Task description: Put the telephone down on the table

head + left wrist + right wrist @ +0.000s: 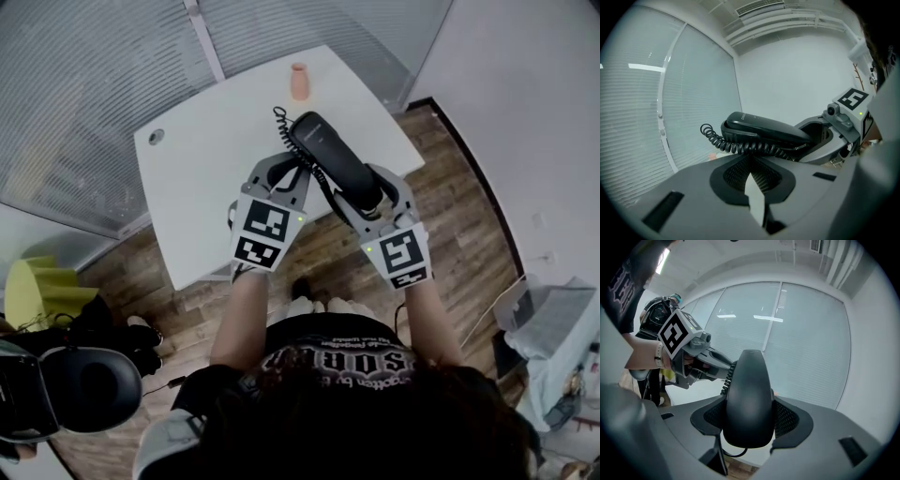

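Note:
A black telephone handset (333, 155) hangs in the air over the near right part of the white table (206, 178). My right gripper (371, 200) is shut on its nearer end, and the handset (747, 399) fills the space between those jaws. The coiled black cord (280, 126) loops off the far end and runs back to my left gripper (292, 171). In the left gripper view the cord (740, 146) lies across the tips of the nearly closed jaws, which are shut on it. The handset (759, 127) lies level there, with the right gripper (825, 136) behind it.
A small pink vase (299, 81) stands at the table's far edge, and a round cable hole (156, 137) is at its left corner. Glass walls with blinds run behind the table. Wood floor lies on the right. A yellow chair (33, 286) and black gear (89, 384) sit at lower left.

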A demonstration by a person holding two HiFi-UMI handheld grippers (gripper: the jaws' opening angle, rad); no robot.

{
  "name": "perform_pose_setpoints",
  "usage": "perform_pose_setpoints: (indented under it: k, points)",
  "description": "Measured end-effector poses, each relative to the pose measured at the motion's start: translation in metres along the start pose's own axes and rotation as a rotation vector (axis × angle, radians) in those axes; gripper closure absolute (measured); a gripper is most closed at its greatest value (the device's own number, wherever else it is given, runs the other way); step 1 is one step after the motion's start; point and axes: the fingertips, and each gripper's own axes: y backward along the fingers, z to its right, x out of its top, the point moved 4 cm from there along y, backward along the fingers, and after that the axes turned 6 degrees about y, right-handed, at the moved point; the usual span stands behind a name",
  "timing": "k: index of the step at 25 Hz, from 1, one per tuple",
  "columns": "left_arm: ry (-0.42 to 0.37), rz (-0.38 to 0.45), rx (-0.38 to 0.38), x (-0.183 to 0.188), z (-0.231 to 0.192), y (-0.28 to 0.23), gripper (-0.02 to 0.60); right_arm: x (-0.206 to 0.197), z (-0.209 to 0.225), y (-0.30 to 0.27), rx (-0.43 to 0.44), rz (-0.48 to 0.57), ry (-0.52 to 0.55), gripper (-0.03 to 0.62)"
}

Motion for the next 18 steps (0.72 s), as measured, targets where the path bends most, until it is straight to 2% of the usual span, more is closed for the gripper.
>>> perform_pose_setpoints:
  k: [8, 18]
  points:
    - [-0.018, -0.018, -0.096, -0.001, -0.030, -0.037, 0.580, -0.007, 0.017, -0.034, -0.071, -0.054, -0.023, 0.315]
    - [-0.052, -0.042, -0.191, -0.001, -0.030, -0.083, 0.580, -0.031, 0.043, -0.043, -0.139, -0.115, -0.051, 0.315]
